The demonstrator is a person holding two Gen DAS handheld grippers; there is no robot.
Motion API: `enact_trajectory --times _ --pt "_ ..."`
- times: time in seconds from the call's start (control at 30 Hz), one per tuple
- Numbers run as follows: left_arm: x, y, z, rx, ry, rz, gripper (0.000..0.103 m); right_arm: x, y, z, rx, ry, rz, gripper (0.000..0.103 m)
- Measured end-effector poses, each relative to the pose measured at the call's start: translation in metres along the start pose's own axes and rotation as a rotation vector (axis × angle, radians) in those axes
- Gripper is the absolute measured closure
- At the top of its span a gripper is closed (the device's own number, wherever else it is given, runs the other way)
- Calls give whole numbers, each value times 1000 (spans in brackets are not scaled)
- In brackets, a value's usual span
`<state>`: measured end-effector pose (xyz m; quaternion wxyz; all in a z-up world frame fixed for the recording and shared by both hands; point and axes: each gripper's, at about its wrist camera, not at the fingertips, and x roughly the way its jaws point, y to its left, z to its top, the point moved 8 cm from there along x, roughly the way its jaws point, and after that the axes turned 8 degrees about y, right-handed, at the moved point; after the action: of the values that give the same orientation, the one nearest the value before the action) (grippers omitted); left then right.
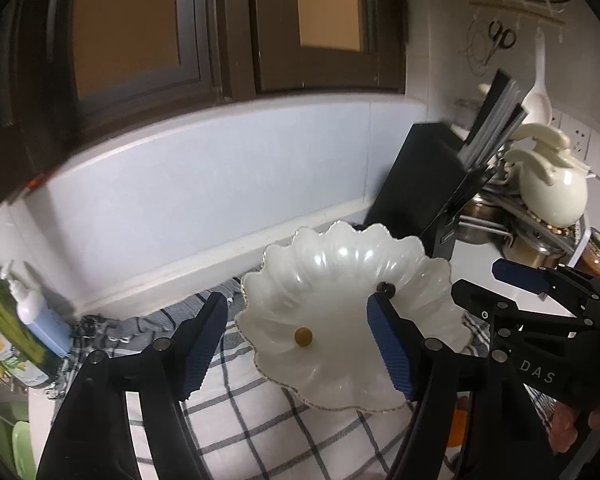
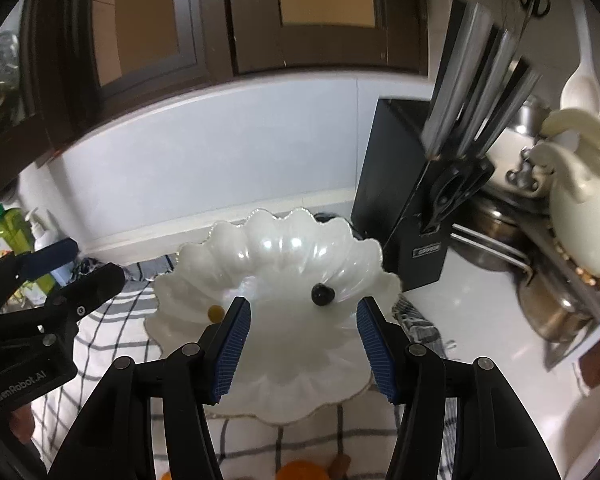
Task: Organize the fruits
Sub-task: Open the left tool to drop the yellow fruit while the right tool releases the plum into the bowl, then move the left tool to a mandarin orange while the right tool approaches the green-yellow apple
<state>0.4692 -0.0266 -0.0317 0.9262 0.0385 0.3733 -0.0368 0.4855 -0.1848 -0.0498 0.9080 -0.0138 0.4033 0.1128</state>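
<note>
A white scalloped bowl (image 1: pixel 332 304) sits on a checked cloth (image 1: pixel 260 420); it also shows in the right wrist view (image 2: pixel 284 264). In it lie a small yellow-brown fruit (image 1: pixel 303 337) (image 2: pixel 215 312) and a small dark fruit (image 2: pixel 322 293), which peeks past my left finger in the left wrist view (image 1: pixel 386 289). My left gripper (image 1: pixel 296 340) is open and empty over the bowl's left half. My right gripper (image 2: pixel 304 344) is open and empty over the bowl's middle. An orange fruit (image 2: pixel 300 472) lies at the bottom edge under the right gripper.
A black knife block (image 2: pixel 404 208) with knives stands just right of the bowl. Pots and a cream jug (image 2: pixel 580 208) crowd the far right. Soap bottles (image 1: pixel 16 320) stand at the left by the tiled wall (image 1: pixel 204 200).
</note>
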Motion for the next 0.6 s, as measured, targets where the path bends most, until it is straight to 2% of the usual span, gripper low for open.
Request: enact_trajectory --times 0.23,0.47,0.6 --pt "-39 -2 -12 -7 -40 -21 29 -38 7 -10 -25 -47 -17 46" --pt "-64 -3 -29 -12 -42 -46 27 -65 11 -32 -39 -59 -25 46" --pt "-78 -6 -39 13 -55 -31 26 -78 14 -46 -52 -59 -42 46"
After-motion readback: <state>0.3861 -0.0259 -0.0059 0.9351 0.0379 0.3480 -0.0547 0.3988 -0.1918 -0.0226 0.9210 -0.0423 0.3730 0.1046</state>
